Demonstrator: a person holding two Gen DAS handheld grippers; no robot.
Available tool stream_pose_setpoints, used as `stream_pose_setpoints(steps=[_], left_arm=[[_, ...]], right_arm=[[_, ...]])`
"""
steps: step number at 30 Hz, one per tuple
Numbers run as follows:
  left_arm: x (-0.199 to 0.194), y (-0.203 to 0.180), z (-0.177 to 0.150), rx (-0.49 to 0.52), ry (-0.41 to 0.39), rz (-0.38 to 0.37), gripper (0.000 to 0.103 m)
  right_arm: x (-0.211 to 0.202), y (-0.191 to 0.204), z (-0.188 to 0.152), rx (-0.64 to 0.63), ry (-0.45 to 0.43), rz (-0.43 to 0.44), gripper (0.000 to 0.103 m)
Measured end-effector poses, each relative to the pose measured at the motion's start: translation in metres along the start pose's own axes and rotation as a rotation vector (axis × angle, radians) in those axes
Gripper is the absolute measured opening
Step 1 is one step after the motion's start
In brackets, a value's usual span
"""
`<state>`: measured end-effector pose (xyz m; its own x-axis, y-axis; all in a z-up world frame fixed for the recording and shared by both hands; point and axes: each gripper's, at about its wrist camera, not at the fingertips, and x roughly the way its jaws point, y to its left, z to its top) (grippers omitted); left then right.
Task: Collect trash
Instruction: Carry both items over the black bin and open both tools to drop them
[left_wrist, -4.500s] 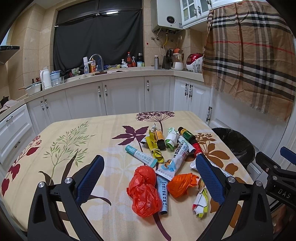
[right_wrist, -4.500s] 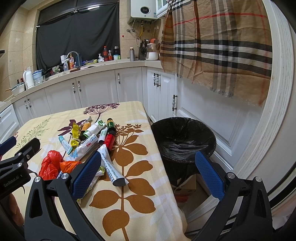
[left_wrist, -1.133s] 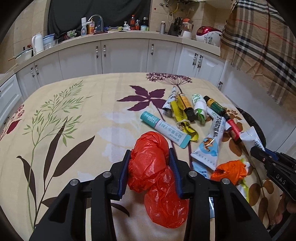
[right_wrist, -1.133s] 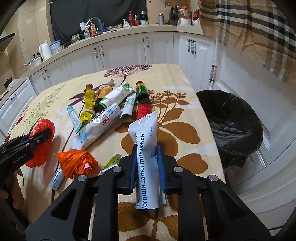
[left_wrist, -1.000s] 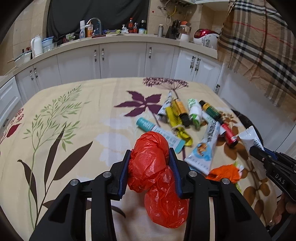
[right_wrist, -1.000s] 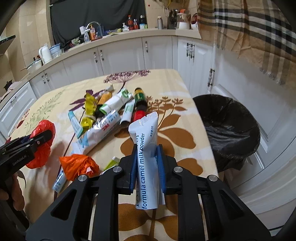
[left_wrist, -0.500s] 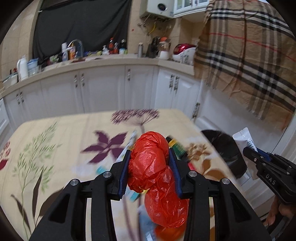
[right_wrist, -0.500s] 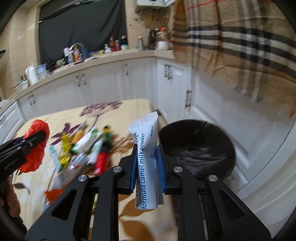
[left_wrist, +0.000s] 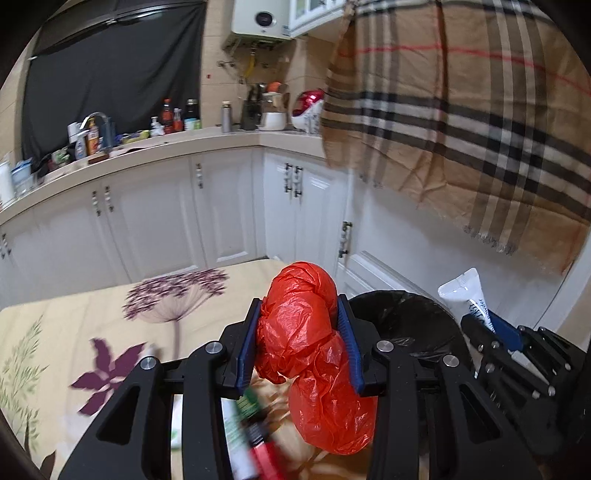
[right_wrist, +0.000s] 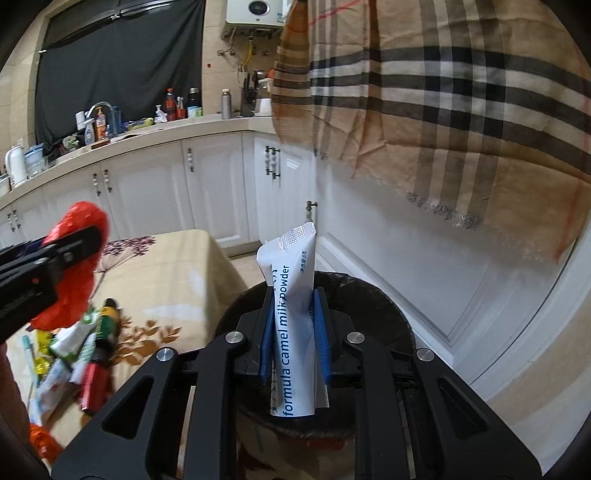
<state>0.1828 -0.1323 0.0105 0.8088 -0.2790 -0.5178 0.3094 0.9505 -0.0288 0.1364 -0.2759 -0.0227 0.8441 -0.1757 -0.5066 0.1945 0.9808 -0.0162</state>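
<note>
Our right gripper (right_wrist: 292, 328) pinches a white camel-milk-powder tube (right_wrist: 293, 314) upright over the black-lined round bin (right_wrist: 384, 317); at nine o'clock (over the table), our left gripper (left_wrist: 301, 343) squeezes a crumpled red plastic bag (left_wrist: 306, 339), both ready to drop.

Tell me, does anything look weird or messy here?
Yes. A heap of tubes and bottles lies jumbled on the flowered tablecloth, which is messy for a kitchen table. Also odd: a big checked cloth hangs over the white cupboards. The red plastic bag and white tube are just held in the grippers near the black bin.
</note>
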Motion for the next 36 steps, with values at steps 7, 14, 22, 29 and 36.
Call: stream_pose_setpoints(steps=[7, 14, 22, 29, 36], left_arm=[[0.045, -0.038, 0.008, 0.069, 0.037, -0.024, 0.04], [0.084, -0.062, 0.007, 0.116, 0.085, -0.032, 0.04], [0.119, -0.075, 0.002, 0.147, 0.164, -0.018, 0.045], [0.118, -0.072, 0.002, 0.13, 0.162, 0.016, 0.066], [0.099, -0.063, 0.005, 0.116, 0.141, 0.023, 0.072]], right_arm=[[0.032, -0.024, 0.0, 0.035, 0.022, -0.024, 0.019], [0.059, -0.044, -0.005, 0.077, 0.049, -0.042, 0.019], [0.089, -0.058, -0.013, 0.121, 0.089, -0.054, 0.027], [0.093, -0.067, -0.019, 0.138, 0.105, -0.093, 0.046], [0.068, -0.06, -0.017, 0.128, 0.088, -0.09, 0.061]])
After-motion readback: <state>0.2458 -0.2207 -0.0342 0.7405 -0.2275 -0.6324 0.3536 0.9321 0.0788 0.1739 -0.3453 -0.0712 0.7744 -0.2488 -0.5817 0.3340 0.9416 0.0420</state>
